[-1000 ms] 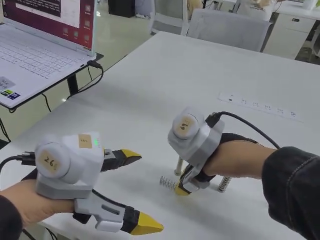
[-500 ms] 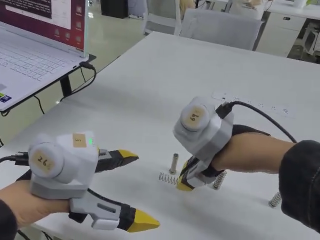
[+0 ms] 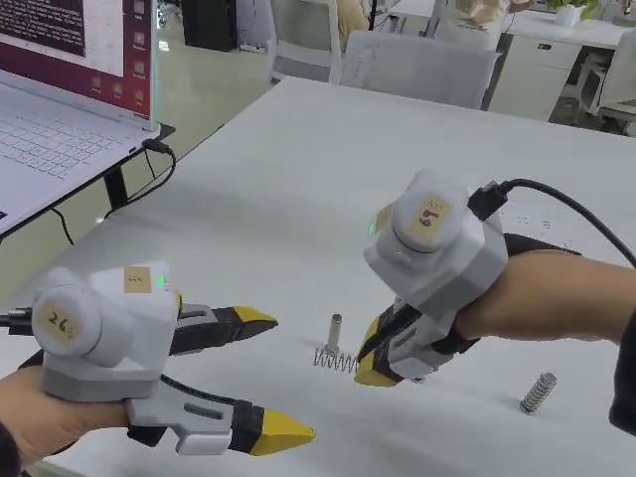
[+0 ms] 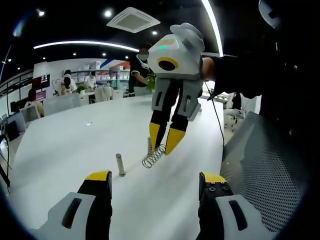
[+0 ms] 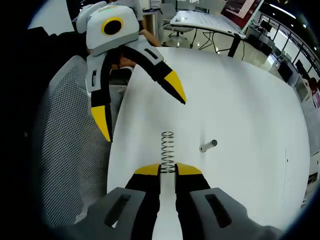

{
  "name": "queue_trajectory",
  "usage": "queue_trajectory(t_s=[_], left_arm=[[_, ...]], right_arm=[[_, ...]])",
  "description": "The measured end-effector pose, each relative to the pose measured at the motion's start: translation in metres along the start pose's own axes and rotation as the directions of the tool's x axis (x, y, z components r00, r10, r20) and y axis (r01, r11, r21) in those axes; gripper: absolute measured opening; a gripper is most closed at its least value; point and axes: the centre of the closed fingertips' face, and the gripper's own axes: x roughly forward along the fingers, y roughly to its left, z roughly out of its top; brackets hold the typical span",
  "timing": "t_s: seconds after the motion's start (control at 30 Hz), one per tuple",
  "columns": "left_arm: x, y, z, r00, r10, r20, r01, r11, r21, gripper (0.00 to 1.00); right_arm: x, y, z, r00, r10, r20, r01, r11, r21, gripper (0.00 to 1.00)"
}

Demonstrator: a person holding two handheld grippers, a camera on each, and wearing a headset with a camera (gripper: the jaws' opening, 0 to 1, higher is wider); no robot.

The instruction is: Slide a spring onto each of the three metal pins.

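My right gripper (image 3: 373, 366) is shut on one end of a loose spring (image 3: 333, 359), whose free end reaches left, low over the white table (image 3: 298, 179). Just beyond it stands a bare metal pin (image 3: 334, 333). Further right, another pin (image 3: 538, 393) wears a spring. In the right gripper view the spring (image 5: 167, 149) sticks out from my shut jaws, with the pin (image 5: 208, 145) to its right. My left gripper (image 3: 268, 378) stands open near the table's front edge and holds nothing. Its own view shows the right gripper (image 4: 162, 142), the spring (image 4: 154, 156) and the pin (image 4: 120, 164).
An open laptop (image 3: 60, 149) sits on a stand off the table's left side. A black cable (image 3: 566, 199) runs from the right gripper across the table. Office chairs (image 3: 417, 65) stand at the far edge.
The head camera has shifted, bringing the sprung pin at the right into view. My right gripper has tilted and risen a little with the spring. The left gripper has stayed open.
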Motion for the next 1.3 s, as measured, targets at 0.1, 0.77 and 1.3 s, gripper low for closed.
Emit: queue_trajectory(t_s=[0.1,0.77,1.3], left_arm=[[0.0,-0.003,0.003,0.9999,-0.011,0.007,0.011,1.0,0.006,0.58],[0.002,-0.017,0.02,0.9955,-0.084,0.044,0.082,0.995,0.051,0.21],[0.004,-0.024,0.026,0.9943,-0.094,0.05,0.09,0.993,0.074,0.06]], right_arm=[[-0.005,0.005,0.001,1.0,0.005,0.002,-0.005,1.0,-0.025,0.08],[-0.016,0.027,0.016,0.9997,0.024,0.0,-0.024,0.99,-0.139,0.08],[-0.017,0.028,0.02,0.9998,0.017,0.009,-0.015,0.985,-0.172,0.08]])
